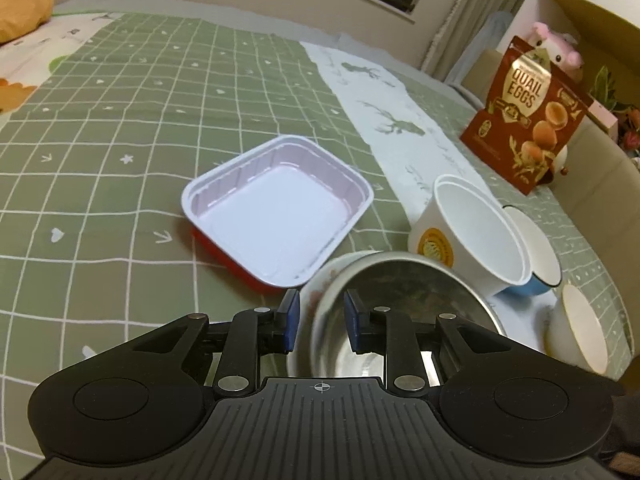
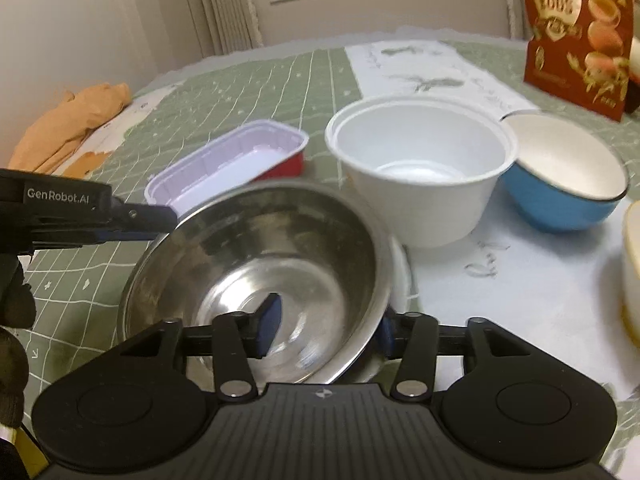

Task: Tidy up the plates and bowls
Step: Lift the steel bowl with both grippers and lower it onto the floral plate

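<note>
A steel bowl (image 1: 400, 284) (image 2: 260, 248) sits tilted inside a white floral bowl (image 1: 313, 296) (image 2: 402, 276) on the green checked cloth, and it looks blurred. My left gripper (image 1: 322, 320) (image 2: 170, 220) straddles the bowl's left rim, one pad outside and one inside, without a clear press. My right gripper (image 2: 328, 332) is open over the near rim. Its left finger is inside the bowl and well off the wall, and its right finger is outside. A red tray with a white inside (image 1: 192, 196) (image 2: 224, 148) lies behind.
To the right stand a white paper bowl (image 1: 472, 232) (image 2: 420, 160), a blue bowl (image 1: 536, 256) (image 2: 560, 200) and a cream bowl (image 1: 580, 324) (image 2: 632, 260). A quail-egg bag (image 1: 528, 120) (image 2: 576, 32) stands far right. An orange cloth (image 1: 24, 8) (image 2: 76, 120) lies far left.
</note>
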A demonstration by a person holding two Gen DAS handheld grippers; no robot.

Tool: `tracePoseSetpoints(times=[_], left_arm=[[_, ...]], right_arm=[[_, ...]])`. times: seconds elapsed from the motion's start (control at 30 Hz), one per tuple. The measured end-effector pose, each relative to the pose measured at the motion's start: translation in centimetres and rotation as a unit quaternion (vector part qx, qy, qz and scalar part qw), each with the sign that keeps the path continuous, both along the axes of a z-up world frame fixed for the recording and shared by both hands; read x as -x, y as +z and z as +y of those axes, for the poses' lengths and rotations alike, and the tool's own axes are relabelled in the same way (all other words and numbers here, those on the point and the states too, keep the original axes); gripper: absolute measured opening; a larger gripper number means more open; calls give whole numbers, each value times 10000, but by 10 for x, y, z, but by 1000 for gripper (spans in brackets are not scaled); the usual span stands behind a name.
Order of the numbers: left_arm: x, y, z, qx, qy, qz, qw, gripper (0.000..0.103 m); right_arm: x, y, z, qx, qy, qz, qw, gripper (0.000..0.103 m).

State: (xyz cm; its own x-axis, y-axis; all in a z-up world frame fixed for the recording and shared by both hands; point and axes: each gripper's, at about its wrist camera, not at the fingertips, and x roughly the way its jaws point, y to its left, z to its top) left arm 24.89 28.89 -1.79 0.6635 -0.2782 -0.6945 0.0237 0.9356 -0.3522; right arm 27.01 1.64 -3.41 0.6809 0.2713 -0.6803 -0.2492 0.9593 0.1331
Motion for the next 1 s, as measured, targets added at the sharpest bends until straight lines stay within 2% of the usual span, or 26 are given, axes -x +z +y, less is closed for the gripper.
tracePoseSetpoints(times=[0.17,0.33,0.4,0.57,0.63,0.7,0.83,1.0], left_arm=[[-9,-11,-3,-28,6,239,9997,29],[-11,-13,-3,-37,64,240,9997,30],[-11,-12,-1,3,124,246,9996,34],[-12,-15,-4,-178,74,336,9993,33],[-16,-22,-7,-136,2,443,9989,32],[-20,-27,-11,-160,-66,522,9985,33],[-24,-34,-25,-469,54,546,9974,37],[-21,-28,-37,-563,90,618,9965,40]], right_arm=[[2,4,-17,38,-324,-290,9990,60],[-11,-17,-27,-335,-368,382,9980,60],[-16,-24,-25,-512,-279,634,9963,60],[-16,-29,-19,-583,-196,634,9961,60],[-17,-30,-19,-649,-165,657,9956,60],[-19,-29,-18,-745,-104,707,9947,59],[-15,-29,-15,-775,7,705,9945,58],[-8,-29,-27,-925,-2,772,9927,55]])
